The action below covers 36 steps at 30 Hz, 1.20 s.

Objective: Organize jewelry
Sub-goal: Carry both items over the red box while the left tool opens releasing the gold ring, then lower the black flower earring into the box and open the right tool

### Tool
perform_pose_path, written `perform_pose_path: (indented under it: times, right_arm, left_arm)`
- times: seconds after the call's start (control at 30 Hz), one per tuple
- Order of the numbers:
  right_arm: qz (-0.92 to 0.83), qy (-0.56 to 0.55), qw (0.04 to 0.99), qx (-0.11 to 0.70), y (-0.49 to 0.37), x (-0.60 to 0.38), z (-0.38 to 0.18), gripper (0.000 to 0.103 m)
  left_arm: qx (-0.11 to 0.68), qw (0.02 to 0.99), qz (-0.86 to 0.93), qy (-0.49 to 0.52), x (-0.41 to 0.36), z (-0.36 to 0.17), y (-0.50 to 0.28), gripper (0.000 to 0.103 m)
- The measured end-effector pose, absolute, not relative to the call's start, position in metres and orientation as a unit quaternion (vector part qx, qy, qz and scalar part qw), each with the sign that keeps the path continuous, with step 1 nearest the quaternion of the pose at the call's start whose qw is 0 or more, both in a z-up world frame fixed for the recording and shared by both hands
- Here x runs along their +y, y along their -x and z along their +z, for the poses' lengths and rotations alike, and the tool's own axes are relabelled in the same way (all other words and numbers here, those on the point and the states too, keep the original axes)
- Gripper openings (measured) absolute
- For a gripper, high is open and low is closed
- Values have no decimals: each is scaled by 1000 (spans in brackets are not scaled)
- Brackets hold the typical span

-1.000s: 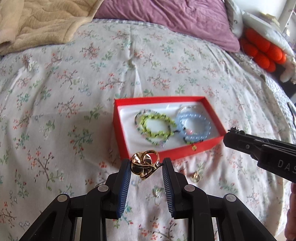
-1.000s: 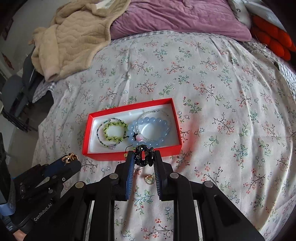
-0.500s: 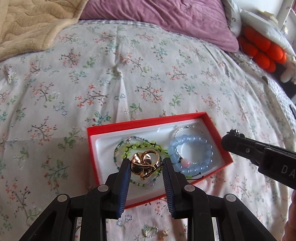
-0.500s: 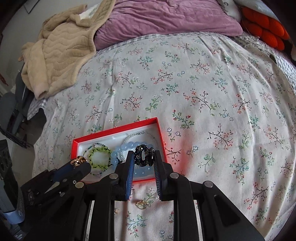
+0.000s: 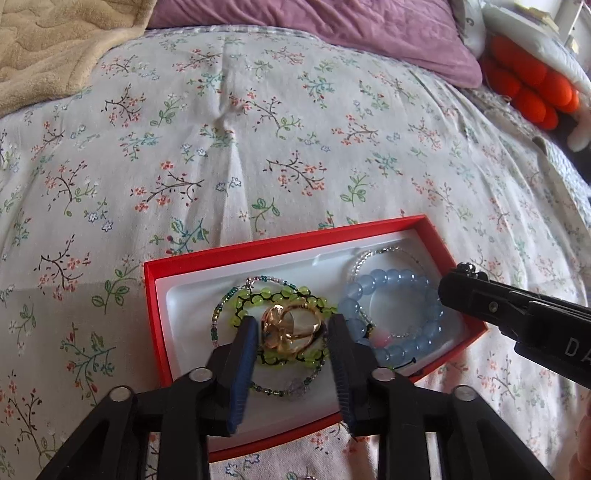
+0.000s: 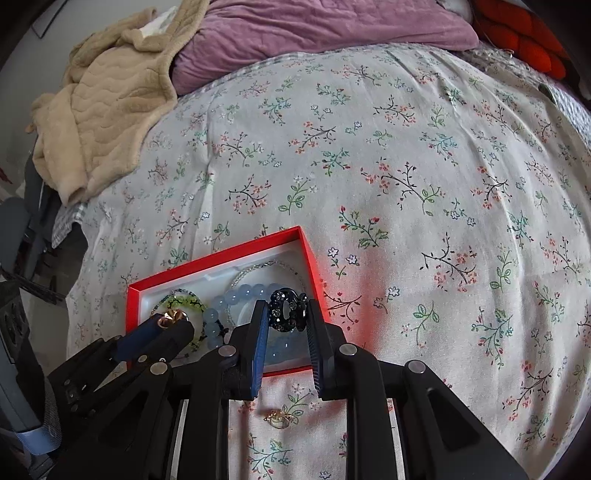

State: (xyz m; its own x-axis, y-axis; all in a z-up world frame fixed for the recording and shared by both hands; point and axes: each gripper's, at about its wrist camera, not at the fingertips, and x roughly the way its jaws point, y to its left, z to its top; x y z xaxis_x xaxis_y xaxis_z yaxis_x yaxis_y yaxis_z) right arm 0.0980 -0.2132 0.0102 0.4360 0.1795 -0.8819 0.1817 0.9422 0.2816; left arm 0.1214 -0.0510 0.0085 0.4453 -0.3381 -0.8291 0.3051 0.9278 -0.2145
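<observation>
A red jewelry box with a white lining lies on the floral bedspread; it also shows in the right wrist view. Inside lie a green beaded bracelet and a blue beaded bracelet. My left gripper is shut on a gold ring, held over the green bracelet. My right gripper is shut on a black rhinestone ring, held over the box's right end above the blue bracelet. The right gripper's tip shows at the box's right edge.
A small gold piece of jewelry lies on the bedspread in front of the box. A beige blanket and a purple pillow lie at the far end. Orange cushions sit at the far right.
Both grippers have moved forward with their rings, from in front of the box to over it. The left one now hangs over the green bracelet, the right one over the blue bracelet.
</observation>
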Motion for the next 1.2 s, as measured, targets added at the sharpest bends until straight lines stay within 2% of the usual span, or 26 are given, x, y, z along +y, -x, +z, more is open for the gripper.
perform_pose_path:
  times: [0.03, 0.23, 0.53, 0.63, 0.7, 0.77, 1.07, 1.2]
  right_arm:
    - [1, -171, 830, 531, -98, -214, 10, 22]
    - [2, -160, 833, 529, -99, -213, 12, 22]
    - [17, -169, 833, 527, -104, -206, 12, 23]
    - [26, -176, 830, 528, -104, -206, 13, 29]
    - [29, -176, 830, 529, -103, -205, 14, 41]
    - [29, -176, 830, 528, -100, -206, 16, 45]
    - [22, -154, 830, 535, -81, -209, 27, 48]
    - [22, -139, 830, 540, -70, -209, 31, 51]
  left_arm:
    - [491, 850, -188, 18, -51, 9, -121, 44]
    - [490, 851, -189, 5, -47, 16, -112, 49]
    - [480, 857, -186, -16, -33, 26, -102, 50]
    - [480, 857, -187, -17, -30, 26, -101, 51]
    - [479, 857, -188, -19, -29, 27, -100, 56]
    - [477, 860, -182, -27, -30, 28, -98, 58]
    - [481, 857, -182, -37, -26, 31, -86, 63]
    - [485, 854, -185, -36, -24, 32, -78, 70]
